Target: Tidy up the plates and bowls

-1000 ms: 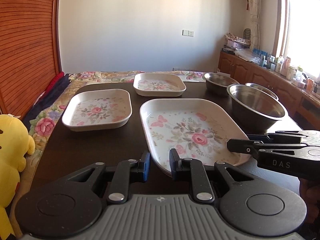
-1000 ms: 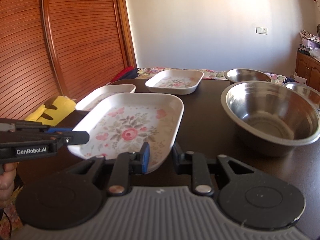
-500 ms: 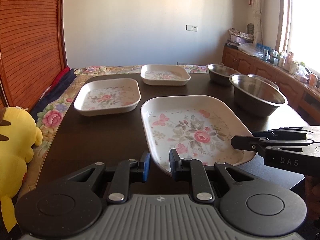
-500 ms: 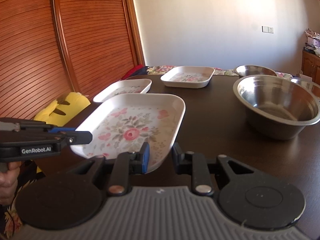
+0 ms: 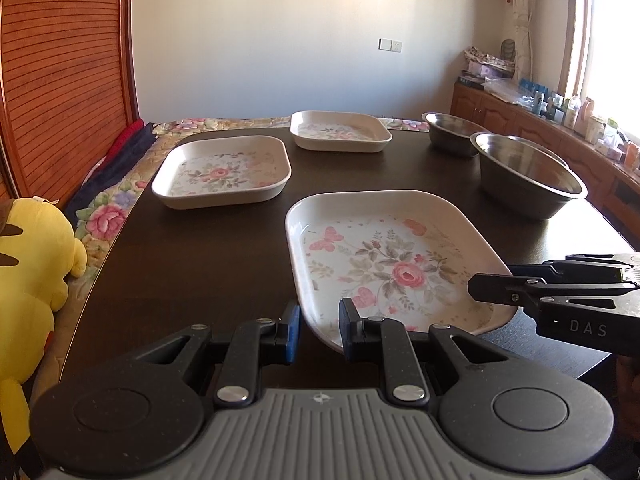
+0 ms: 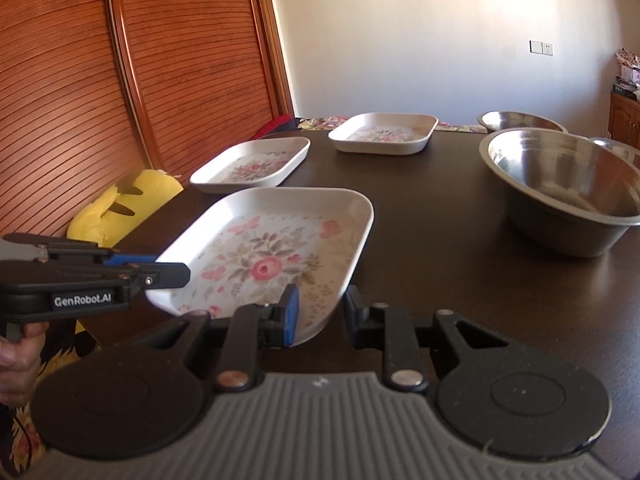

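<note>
A large white floral plate (image 5: 394,264) is held off the dark table, its rim between both grippers' fingers. My left gripper (image 5: 319,330) is shut on its near left corner. My right gripper (image 6: 318,312) is shut on its near right edge and shows side-on in the left wrist view (image 5: 492,286). The plate also shows in the right wrist view (image 6: 272,252). A medium floral plate (image 5: 222,172) and a small floral plate (image 5: 340,131) lie further back. A large steel bowl (image 5: 528,178) and a smaller steel bowl (image 5: 452,130) stand at the right.
The dark table (image 5: 192,256) carries the dishes. A yellow plush toy (image 5: 28,280) sits off its left edge by a floral cloth (image 5: 108,216). A wooden slatted door (image 6: 120,80) is on the left. A cluttered counter (image 5: 580,136) runs along the right wall.
Both grippers have risen with the large plate held between them, so the other dishes now sit lower and farther in view. The grips have not changed.
</note>
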